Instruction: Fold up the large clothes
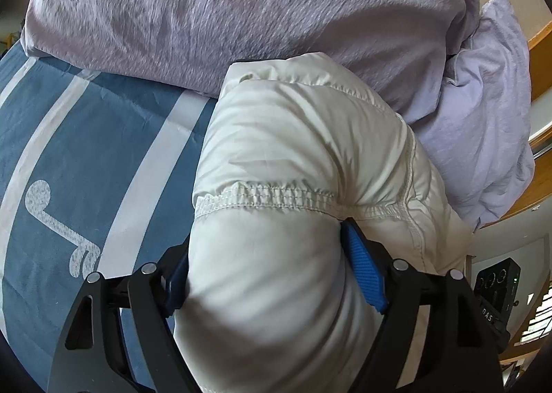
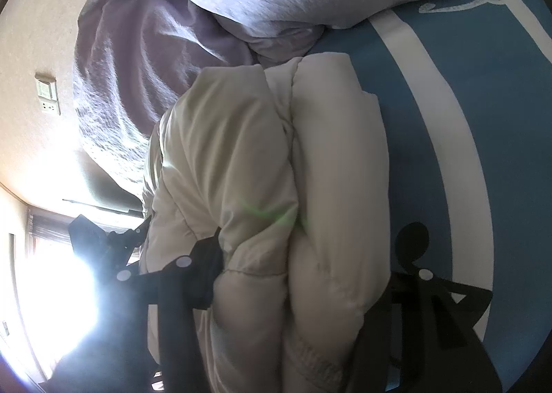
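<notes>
Your left gripper point(image 1: 265, 275) has a bulky cream padded jacket point(image 1: 296, 158) bunched between its blue-lined fingers point(image 1: 365, 275). The fabric fills the whole gap and both pads touch it, with the jaws set wide and easing apart. The jacket's gathered, stitched hem runs across just beyond the fingertips.

Your right gripper point(image 2: 300, 272) also has the jacket point(image 2: 262, 158) between its dark fingers. The folded padding swells between them and covers much of the right finger; the jaws are about half open and easing wider, and the left pad presses into the cloth.

The jacket lies rolled into thick folds on a bed covered with a blue sheet point(image 1: 86, 137) marked with broad white stripes. Beyond the jacket, touching its far end, sits a lilac blanket point(image 1: 214, 6), with a paler lilac pillow point(image 1: 483, 117) beside it. Strong window glare whitens the lower left of the right wrist view.
</notes>
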### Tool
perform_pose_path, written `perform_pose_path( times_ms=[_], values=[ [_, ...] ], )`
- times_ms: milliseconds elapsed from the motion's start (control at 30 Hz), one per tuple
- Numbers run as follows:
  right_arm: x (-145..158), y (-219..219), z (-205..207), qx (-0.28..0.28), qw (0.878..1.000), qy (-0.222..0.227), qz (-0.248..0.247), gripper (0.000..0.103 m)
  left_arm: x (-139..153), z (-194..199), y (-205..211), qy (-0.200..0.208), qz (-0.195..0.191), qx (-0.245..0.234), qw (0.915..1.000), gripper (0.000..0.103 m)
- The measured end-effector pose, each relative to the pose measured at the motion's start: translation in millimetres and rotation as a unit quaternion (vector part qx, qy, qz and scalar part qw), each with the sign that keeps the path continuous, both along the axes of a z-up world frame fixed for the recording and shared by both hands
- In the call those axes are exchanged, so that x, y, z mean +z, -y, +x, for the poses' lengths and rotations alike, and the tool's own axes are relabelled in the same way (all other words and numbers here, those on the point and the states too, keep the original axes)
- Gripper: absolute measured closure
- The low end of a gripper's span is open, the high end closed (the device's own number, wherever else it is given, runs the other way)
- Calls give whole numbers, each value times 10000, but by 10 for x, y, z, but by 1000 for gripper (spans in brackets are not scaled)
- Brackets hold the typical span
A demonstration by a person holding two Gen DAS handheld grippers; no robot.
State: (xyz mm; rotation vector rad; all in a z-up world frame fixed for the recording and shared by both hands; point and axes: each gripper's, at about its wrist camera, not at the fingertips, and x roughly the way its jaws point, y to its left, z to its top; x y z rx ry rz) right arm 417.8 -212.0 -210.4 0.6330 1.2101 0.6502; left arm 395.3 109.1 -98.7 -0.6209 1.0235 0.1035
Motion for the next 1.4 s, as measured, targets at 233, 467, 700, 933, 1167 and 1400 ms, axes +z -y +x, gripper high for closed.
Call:
perform_pose_path(
  times_ms=[233, 467, 700, 933, 1167, 1400],
  values=[
    [-8, -15, 4, -26, 10000, -48, -31, 53, 29, 59, 81, -74, 97, 11, 9999, 23],
    [-15, -23, 18, -25, 10000, -59, -29, 53, 36, 99, 137, -119, 160, -3, 9998, 23],
    [-57, -13, 30, -32, 9999, -101, 23, 51, 38, 110, 137, -119, 154, -6, 9998, 22],
    [-87, -21, 45, -33, 9999, -130, 28, 50, 29, 116, 143, -111, 139, -2, 9998, 21],
    [-105, -34, 41, -46, 9999, -142, 27, 50, 28, 116, 140, -109, 136, -3, 9998, 21],
    [-117, -38, 46, -40, 9998, -180, 47, 49, 21, 114, 147, -65, 153, -16, 9999, 21]
  ],
)
